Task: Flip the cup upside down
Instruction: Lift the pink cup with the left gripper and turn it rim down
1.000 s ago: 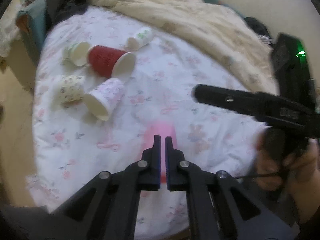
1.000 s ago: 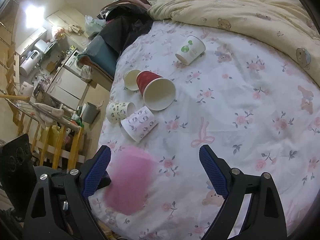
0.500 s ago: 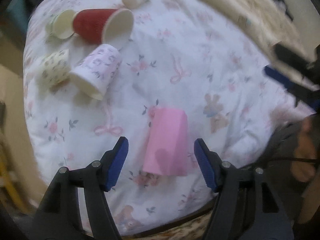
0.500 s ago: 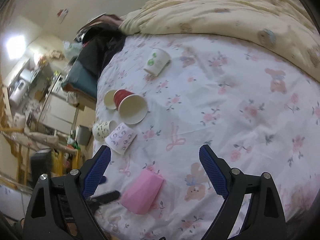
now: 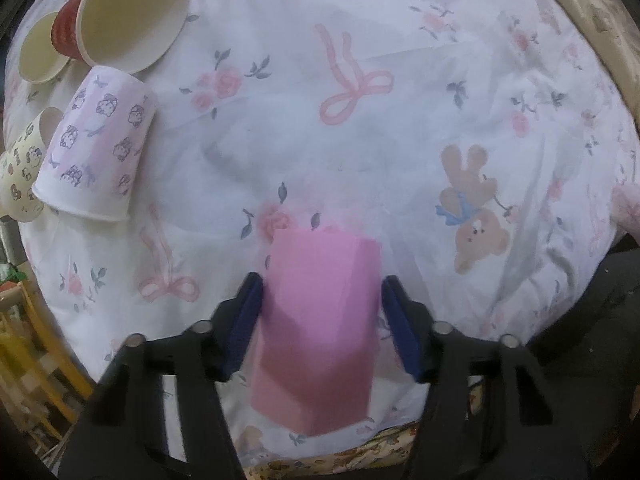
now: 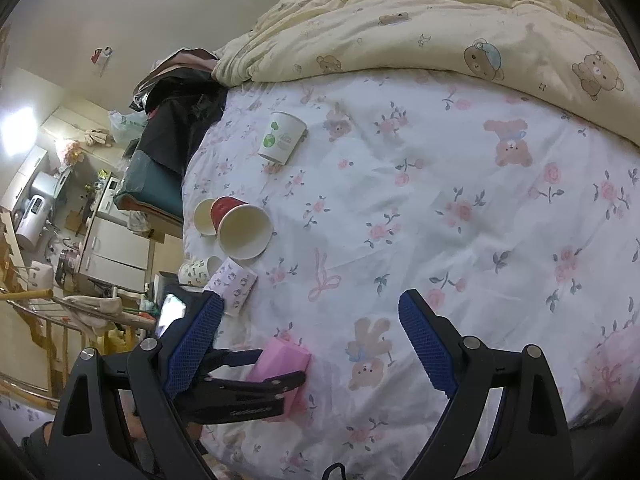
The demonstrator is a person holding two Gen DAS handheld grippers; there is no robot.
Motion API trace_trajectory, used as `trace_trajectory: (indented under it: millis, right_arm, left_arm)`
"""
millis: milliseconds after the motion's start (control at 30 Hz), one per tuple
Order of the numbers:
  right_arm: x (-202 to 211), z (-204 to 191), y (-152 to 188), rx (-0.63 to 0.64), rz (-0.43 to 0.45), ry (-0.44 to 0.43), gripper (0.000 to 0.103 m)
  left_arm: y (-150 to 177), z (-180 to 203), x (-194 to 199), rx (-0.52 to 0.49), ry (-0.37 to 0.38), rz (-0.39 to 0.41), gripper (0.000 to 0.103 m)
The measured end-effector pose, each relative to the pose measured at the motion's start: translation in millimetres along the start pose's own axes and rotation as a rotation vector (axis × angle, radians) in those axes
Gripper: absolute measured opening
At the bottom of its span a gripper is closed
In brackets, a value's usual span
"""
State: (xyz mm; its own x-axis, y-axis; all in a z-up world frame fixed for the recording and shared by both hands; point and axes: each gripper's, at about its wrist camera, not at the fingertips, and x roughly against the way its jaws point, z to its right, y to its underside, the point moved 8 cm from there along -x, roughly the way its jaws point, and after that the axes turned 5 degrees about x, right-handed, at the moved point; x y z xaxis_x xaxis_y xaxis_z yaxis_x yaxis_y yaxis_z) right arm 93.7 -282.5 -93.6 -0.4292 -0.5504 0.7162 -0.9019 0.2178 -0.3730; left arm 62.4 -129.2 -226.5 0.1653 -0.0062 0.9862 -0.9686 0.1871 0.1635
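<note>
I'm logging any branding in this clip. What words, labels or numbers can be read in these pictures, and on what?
No text can be read for certain.
White cup with green logo: small print beside the logo, too small to read.
Left gripper: pale lettering along its arm, too blurred to read.
Purple-patterned cup, cream cup, pink cup: no words.

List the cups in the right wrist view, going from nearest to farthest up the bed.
Pink cup between the left gripper's fingers → purple-print cup → red cup → white cup with green logo.
</note>
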Motion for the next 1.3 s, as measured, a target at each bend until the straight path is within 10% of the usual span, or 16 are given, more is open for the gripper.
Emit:
trace_trajectory:
  millis: [167, 700, 967, 1300]
  right_arm:
    - [-1, -4, 1, 0.014, -0.005, -0.008, 0.092]
    - [-21, -42, 26, 0.151, -0.082, -0.035, 0.092]
    - [-55, -114, 77, 0.344, -0.252, -0.223, 0.092]
    - [-85, -121, 95, 0.405, -0.337, -0.197, 0.092]
  left_arm:
    - [-1, 0, 13, -0.007, 0.002, 0.074, 0.053]
    - [30, -101, 151, 0.299, 0.253, 0.651, 0.053]
    - [32, -103, 133, 0.359, 0.357, 0.625, 0.053]
    - [37, -90, 145, 0.318, 0.39, 0.642, 0.053]
